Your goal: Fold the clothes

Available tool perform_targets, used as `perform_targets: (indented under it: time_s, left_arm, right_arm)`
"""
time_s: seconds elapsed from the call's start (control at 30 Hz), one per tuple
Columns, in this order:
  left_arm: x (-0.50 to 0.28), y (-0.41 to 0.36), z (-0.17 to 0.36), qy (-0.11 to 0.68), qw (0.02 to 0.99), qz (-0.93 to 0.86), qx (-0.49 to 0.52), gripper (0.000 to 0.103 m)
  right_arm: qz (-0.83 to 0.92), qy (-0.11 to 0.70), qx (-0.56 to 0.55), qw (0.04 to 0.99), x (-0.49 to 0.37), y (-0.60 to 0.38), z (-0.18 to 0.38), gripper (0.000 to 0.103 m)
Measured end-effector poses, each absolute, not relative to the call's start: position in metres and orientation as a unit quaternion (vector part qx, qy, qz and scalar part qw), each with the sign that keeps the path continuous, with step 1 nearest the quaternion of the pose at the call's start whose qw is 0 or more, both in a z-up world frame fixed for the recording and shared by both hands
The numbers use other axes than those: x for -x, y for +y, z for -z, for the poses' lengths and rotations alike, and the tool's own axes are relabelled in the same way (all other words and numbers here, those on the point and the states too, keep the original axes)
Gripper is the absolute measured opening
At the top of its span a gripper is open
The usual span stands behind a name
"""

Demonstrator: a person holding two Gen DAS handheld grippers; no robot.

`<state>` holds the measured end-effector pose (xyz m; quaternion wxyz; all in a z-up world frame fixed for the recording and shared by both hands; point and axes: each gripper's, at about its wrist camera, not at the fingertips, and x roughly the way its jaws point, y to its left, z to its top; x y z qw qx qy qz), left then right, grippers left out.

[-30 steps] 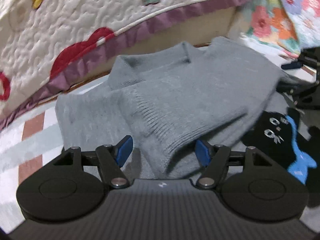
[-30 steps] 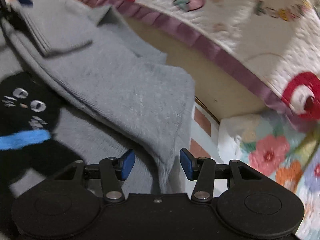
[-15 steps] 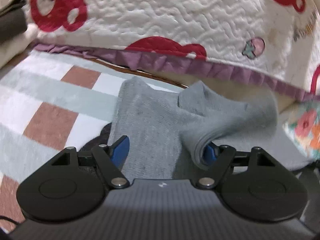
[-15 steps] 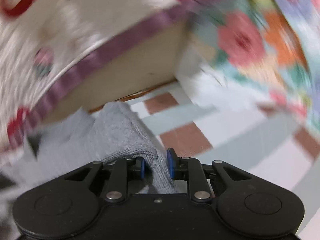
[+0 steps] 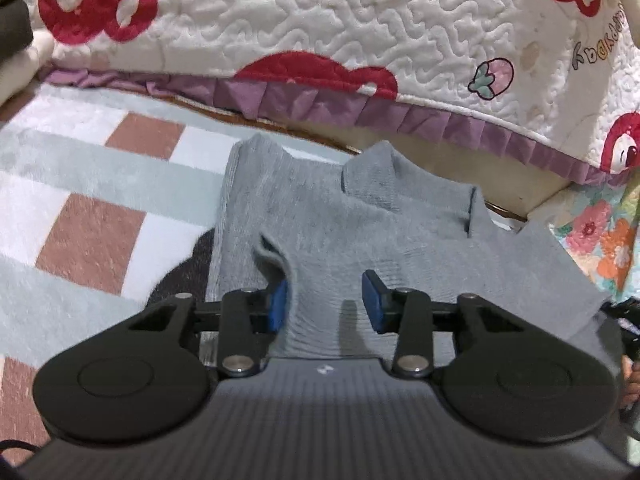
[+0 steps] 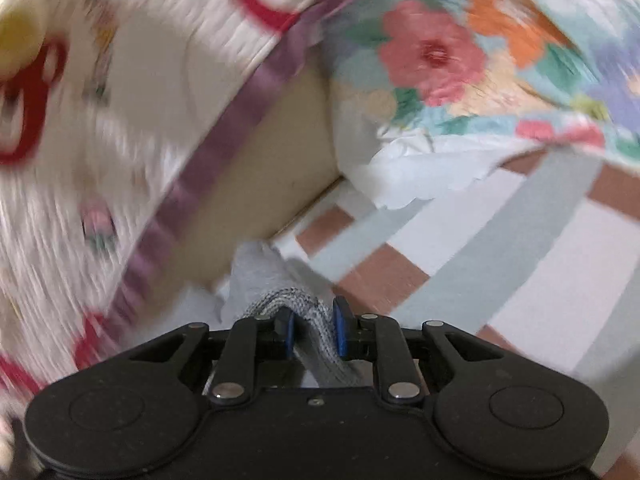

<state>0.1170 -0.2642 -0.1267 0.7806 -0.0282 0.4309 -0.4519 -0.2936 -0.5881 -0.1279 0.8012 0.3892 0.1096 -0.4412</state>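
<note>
Pinching grey sweater (image 6: 316, 336) edge, right hand-held gripper (image 6: 314, 334), checked rug (image 6: 520, 264) open beside

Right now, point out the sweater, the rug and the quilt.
sweater (image 5: 332, 240), left wrist view, flat grey body.
rug (image 5: 88, 236), left wrist view, brown check.
quilt (image 5: 320, 16), left wrist view, white stitched panel.

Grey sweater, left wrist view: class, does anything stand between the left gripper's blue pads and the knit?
Nothing visible does. The grey sweater lies directly between the pads of the left gripper, whose jaws are closing; one pad is already against a fold. Only the checked rug lies beside it.
</note>
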Motion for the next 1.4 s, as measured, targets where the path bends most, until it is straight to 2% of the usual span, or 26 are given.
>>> perform_targets:
  time_s: [0.1,0.2,0.3,0.53,0.63,0.83,0.93,1.07,1.23,1.37,1.4]
  left_arm:
    - [-0.115,-0.267,0.124,0.441,0.780,0.444,-0.001,0.044]
    - [-0.111,-0.270,0.122,0.443,0.782,0.436,-0.035,0.051]
    - [-0.112,-0.269,0.121,0.452,0.778,0.435,-0.031,0.059]
    - [-0.110,-0.267,0.118,0.462,0.771,0.435,-0.048,0.060]
    - [-0.106,-0.260,0.116,0.465,0.770,0.430,-0.075,0.064]
    - [-0.093,-0.220,0.104,0.453,0.790,0.389,-0.136,0.066]
    - [-0.091,-0.190,0.096,0.448,0.794,0.391,-0.125,0.077]
    - [-0.097,-0.165,0.108,0.500,0.765,0.398,-0.085,0.077]
    - [-0.104,-0.147,0.137,0.590,0.670,0.447,0.052,0.075]
    - [-0.097,-0.151,0.139,0.575,0.686,0.446,0.012,0.070]
    - [-0.093,-0.154,0.139,0.566,0.695,0.443,-0.010,0.068]
  right_arm:
    - [0.482,0.219,-0.298,0.794,0.277,-0.595,0.133,0.022]
    - [0.482,0.252,-0.260,0.798,0.270,-0.584,0.138,0.022]
    - [0.488,0.250,-0.277,0.789,0.276,-0.581,0.142,0.026]
    - [0.509,0.228,-0.299,0.775,0.310,-0.588,0.149,0.032]
    - [0.467,0.216,-0.320,0.795,0.321,-0.583,0.147,0.042]
    - [0.434,0.255,-0.313,0.806,0.327,-0.565,0.147,0.042]
    - [0.414,0.288,-0.308,0.807,0.334,-0.557,0.151,0.042]
    - [0.391,0.325,-0.293,0.810,0.356,-0.544,0.144,0.043]
    - [0.373,0.363,-0.316,0.793,0.397,-0.499,0.136,0.053]
    - [0.388,0.364,-0.299,0.792,0.421,-0.456,0.137,0.058]
    - [0.390,0.363,-0.309,0.788,0.427,-0.449,0.139,0.062]
